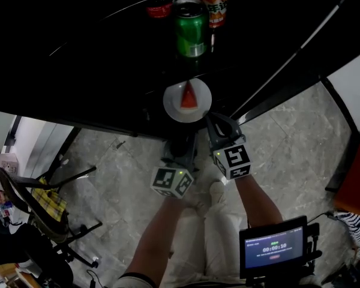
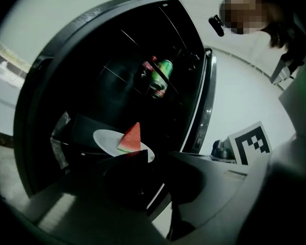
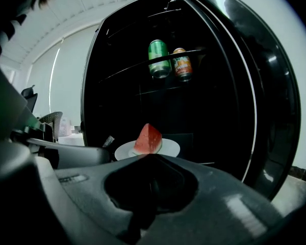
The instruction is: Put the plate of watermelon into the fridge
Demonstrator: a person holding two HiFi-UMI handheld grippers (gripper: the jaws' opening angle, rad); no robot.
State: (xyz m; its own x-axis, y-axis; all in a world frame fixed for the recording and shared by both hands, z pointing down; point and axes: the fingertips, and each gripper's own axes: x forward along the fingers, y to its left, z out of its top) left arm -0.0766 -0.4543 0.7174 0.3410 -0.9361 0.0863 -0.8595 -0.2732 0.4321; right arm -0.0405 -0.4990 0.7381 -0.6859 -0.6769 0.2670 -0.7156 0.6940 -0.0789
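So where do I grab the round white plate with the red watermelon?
Pinch the round white plate by its thin near rim, coming level through the black fridge's open front. The red watermelon wedge sits mid-plate, so the rim is bare, and the shelf under the green can likely blocks the top.

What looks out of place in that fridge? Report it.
Nothing stands out. The watermelon wedge sits upright on its white plate, nothing is spilled, and the green can and orange can stand upright higher up.

Three drink cans (image 1: 190, 27), one plate (image 1: 171, 105), one watermelon wedge (image 1: 188, 96).
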